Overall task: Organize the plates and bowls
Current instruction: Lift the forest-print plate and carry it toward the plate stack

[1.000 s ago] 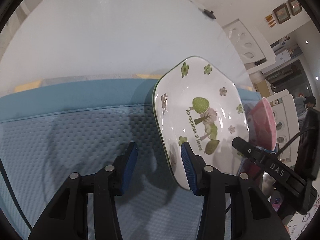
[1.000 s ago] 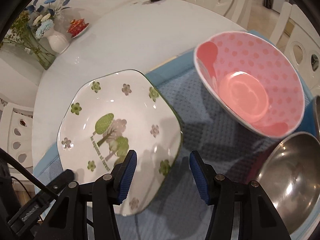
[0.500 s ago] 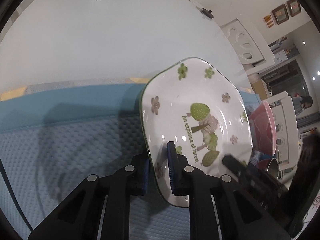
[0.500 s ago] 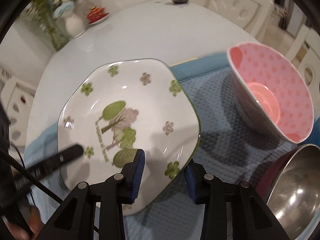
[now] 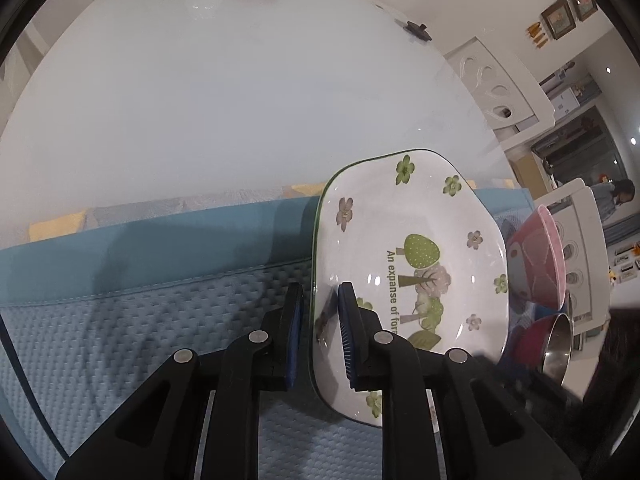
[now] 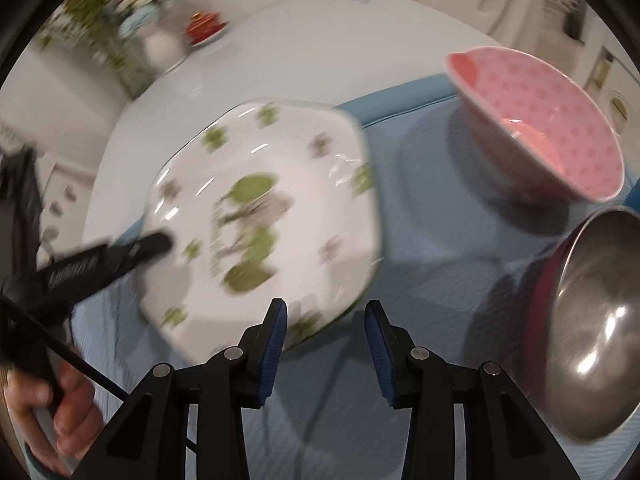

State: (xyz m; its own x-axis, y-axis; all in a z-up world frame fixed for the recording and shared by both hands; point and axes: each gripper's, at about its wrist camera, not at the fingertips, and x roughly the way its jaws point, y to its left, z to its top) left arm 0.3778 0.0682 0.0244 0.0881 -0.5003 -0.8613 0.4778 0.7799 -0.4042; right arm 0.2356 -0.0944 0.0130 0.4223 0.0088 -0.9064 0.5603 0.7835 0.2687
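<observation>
A white plate with green tree and flower prints is tilted up above the blue mat. My left gripper is shut on its left rim. In the right wrist view the plate is blurred and lifted, with the left gripper's finger on its left edge. My right gripper is open and empty just in front of the plate's near rim. A pink dotted bowl sits on the mat at the back right. A steel bowl with a magenta outside stands at the right.
The round white table stretches beyond the mat. A vase of flowers and a red dish stand at its far side. A small black lid lies near the far edge. White chairs surround the table.
My left gripper has closed on the plate's rim and raised it. My right gripper closed on the near rim half a second ago, then opened and drew back.
</observation>
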